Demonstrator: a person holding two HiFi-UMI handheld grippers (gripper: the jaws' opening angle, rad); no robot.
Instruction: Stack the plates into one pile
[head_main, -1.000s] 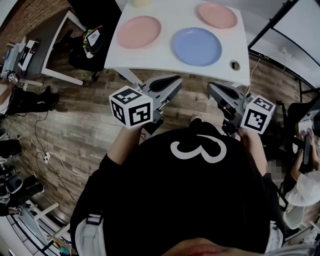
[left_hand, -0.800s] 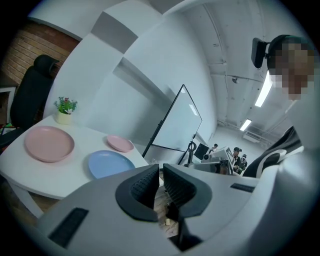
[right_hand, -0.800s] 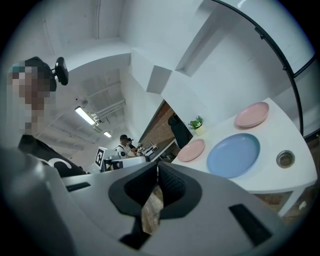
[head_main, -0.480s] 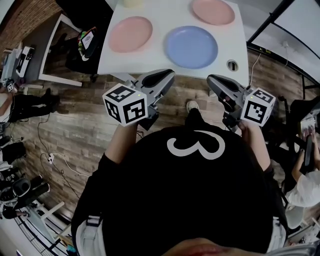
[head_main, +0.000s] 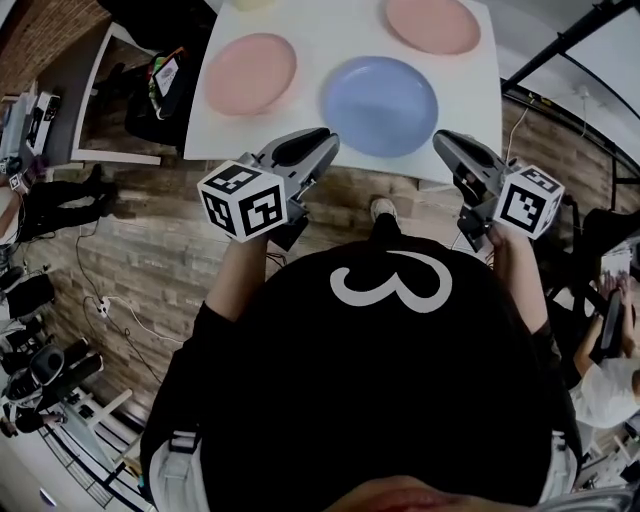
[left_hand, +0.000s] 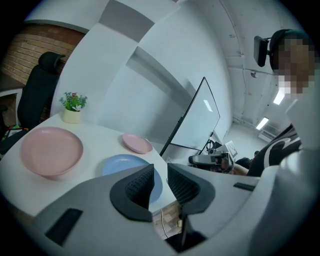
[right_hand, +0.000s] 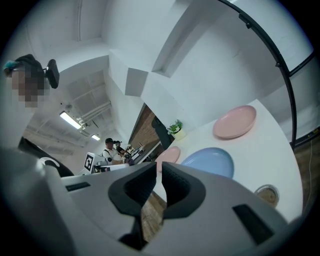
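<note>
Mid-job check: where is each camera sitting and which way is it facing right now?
Head view: on the person's head, steeply down; white table, black shirt, left gripper, right gripper.
Left gripper view: on the left gripper, facing the table along its jaws, which have just been opening with nothing between.
Right gripper view: on the right gripper, facing the table along shut, empty jaws.
Shared: all three show the blue plate.

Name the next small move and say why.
Probably bring the left gripper forward to the near rim of the left pink plate. Its jaws have just been opening with nothing between them, and it is near the table's front edge. The blue plate and far pink plate lie apart, unstacked.
</note>
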